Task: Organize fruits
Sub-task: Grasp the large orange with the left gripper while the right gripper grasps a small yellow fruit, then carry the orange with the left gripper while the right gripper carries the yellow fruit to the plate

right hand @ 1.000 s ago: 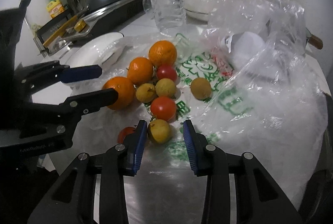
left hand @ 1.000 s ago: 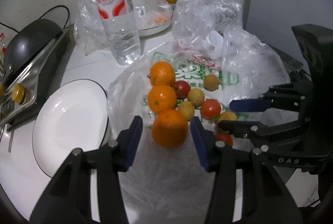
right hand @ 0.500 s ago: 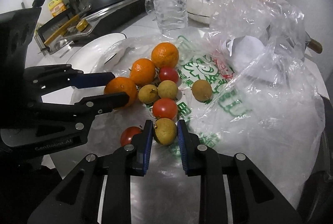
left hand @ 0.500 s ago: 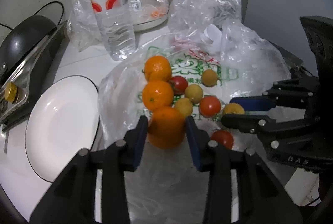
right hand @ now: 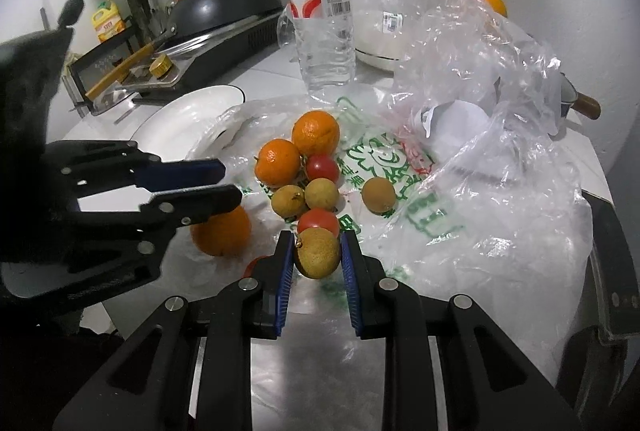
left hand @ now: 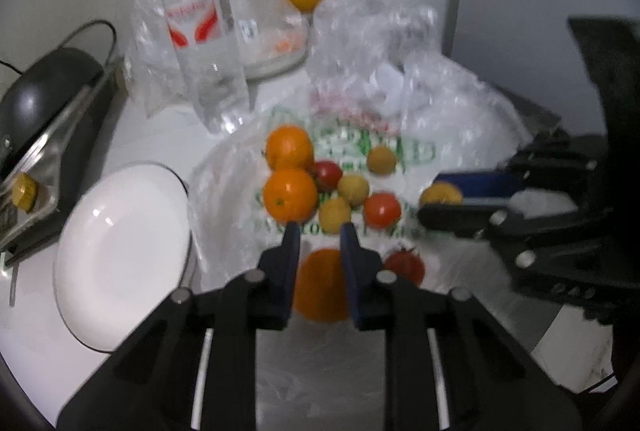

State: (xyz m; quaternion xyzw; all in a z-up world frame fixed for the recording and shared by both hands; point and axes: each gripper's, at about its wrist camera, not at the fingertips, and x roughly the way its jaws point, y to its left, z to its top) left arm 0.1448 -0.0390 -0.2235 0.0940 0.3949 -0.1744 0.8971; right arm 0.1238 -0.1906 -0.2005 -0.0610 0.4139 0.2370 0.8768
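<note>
My left claw [left hand: 319,235] pinches an orange [left hand: 320,285] above the plastic bag [right hand: 460,231] on the worktop [left hand: 152,135], while my right claw [right hand: 317,245] clamps a small brown fruit [right hand: 318,253]. Other oranges, tomatoes and brown fruits lie clustered on the bag, just beside a white plate [left hand: 120,251].

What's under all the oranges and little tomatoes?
A flattened clear plastic bag with green print lies under the fruit pile. Past its edges shows a white counter; what is directly beneath the bag stays covered.
</note>
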